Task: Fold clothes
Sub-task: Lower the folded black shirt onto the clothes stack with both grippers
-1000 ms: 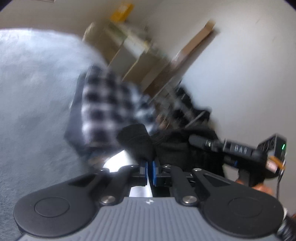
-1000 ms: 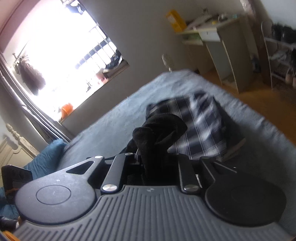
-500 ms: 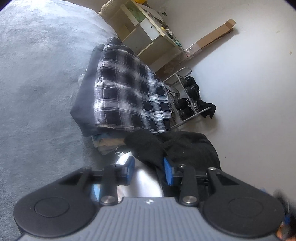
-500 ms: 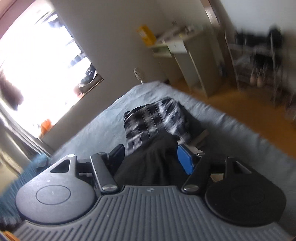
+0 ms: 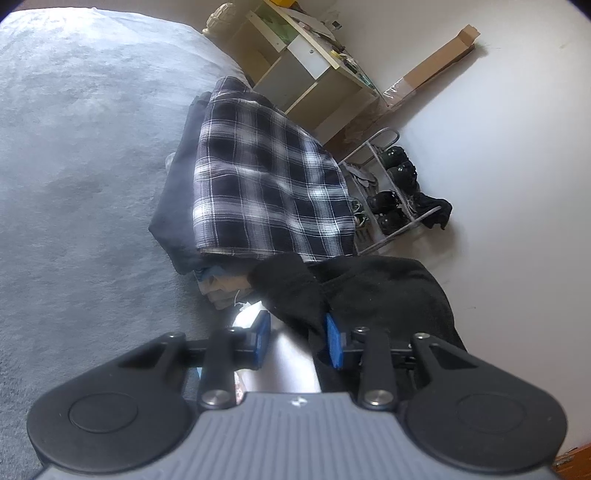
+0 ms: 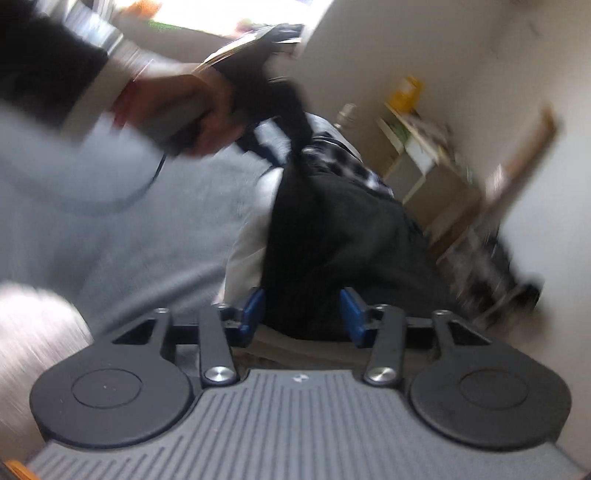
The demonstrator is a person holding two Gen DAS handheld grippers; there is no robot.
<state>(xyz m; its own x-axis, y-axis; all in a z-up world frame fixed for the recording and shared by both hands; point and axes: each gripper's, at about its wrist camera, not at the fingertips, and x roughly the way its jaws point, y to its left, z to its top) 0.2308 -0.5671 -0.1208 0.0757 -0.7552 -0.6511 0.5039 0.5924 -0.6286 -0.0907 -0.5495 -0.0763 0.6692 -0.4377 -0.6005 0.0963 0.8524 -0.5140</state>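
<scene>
A grey blanket point(image 5: 81, 155) covers the bed. Past it, pale walls point(image 5: 517, 147) meet at a cream shelf unit point(image 5: 306, 74), a leaning cardboard box point(image 5: 436, 62) and a wire shoe rack point(image 5: 391, 192). A bright window point(image 6: 221, 14) shows, blurred.

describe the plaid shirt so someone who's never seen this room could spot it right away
Start at the grey bed cover and go to its edge nearest the shoe rack, where folded clothes are stacked. The plaid shirt lies on top of that stack. It is the only checked piece, black and white squares, while the dark garment under it and the black garment in front are plain.
</scene>
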